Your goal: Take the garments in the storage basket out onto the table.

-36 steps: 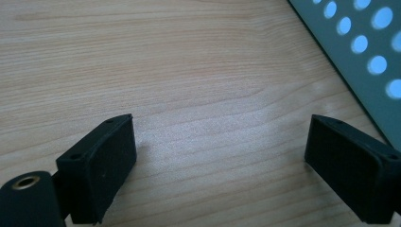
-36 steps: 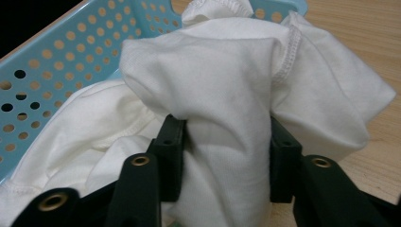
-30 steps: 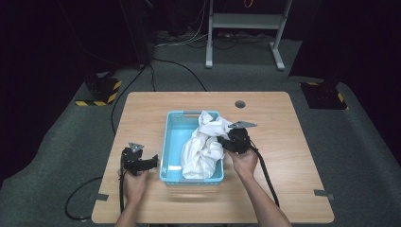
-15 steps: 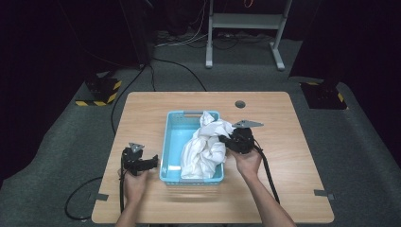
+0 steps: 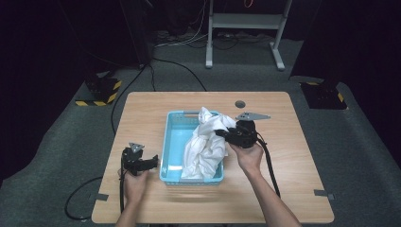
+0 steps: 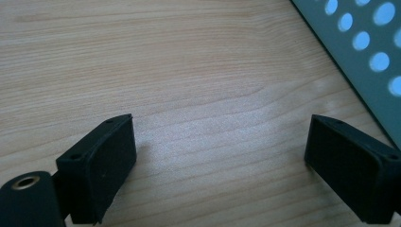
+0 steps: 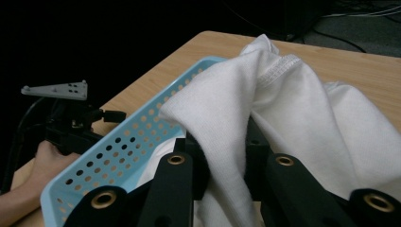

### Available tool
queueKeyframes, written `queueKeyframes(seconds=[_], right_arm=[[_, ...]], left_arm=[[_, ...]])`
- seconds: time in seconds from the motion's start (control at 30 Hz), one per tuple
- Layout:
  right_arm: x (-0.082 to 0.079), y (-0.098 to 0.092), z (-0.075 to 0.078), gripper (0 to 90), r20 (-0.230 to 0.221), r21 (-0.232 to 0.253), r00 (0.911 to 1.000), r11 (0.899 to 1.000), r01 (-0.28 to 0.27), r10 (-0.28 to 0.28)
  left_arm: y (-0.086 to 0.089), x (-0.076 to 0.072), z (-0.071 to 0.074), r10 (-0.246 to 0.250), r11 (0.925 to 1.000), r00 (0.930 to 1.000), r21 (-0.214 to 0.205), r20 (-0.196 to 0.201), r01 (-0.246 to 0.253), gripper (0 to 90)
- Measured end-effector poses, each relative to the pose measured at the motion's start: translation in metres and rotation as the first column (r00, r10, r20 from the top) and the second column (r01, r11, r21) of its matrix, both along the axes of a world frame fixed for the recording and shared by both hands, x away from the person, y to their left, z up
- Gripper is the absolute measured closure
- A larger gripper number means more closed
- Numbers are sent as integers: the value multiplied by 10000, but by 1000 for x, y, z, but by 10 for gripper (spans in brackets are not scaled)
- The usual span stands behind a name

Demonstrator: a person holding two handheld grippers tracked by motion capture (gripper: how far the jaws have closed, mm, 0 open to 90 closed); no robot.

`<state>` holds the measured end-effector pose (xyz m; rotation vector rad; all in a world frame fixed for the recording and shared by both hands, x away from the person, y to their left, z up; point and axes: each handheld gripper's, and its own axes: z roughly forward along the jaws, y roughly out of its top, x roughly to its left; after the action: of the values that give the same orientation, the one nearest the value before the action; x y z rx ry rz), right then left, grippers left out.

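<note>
Right tongs (image 5: 222, 134) lifted white cloth (image 5: 204, 144) — pinched.

Your white cloth (image 5: 204, 144) hid the basket's (image 5: 171, 142) right wall and most of its floor, and buried your right gripper's (image 7: 222, 158) pads.
</note>
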<state>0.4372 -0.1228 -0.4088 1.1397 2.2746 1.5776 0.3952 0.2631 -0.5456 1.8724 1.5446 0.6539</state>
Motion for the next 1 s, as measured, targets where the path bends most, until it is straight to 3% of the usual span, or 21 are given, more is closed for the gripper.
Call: queueKeyframes(seconds=[0.17,0.23,0.57,0.9,1.0], right_arm=[[-2,0,12,784,125,231,9998,9996,-143,140],[-4,0,17,784,238,102,9996,9998,-161,159],[-6,-6,41,786,792,385,9969,9993,-34,3],[-7,-11,61,785,1203,984,9922,9949,213,-332],[-8,-10,66,785,1389,907,9897,9956,231,-356]], left_arm=[[0,0,0,-3,10000,10000,10,0,3,99],[0,0,0,-7,10000,10000,17,-1,7,99],[-1,0,0,-13,10000,10000,83,-15,13,99],[-1,1,0,-38,9999,10000,120,-12,38,99],[-1,1,0,-43,9999,10000,117,-12,43,99]])
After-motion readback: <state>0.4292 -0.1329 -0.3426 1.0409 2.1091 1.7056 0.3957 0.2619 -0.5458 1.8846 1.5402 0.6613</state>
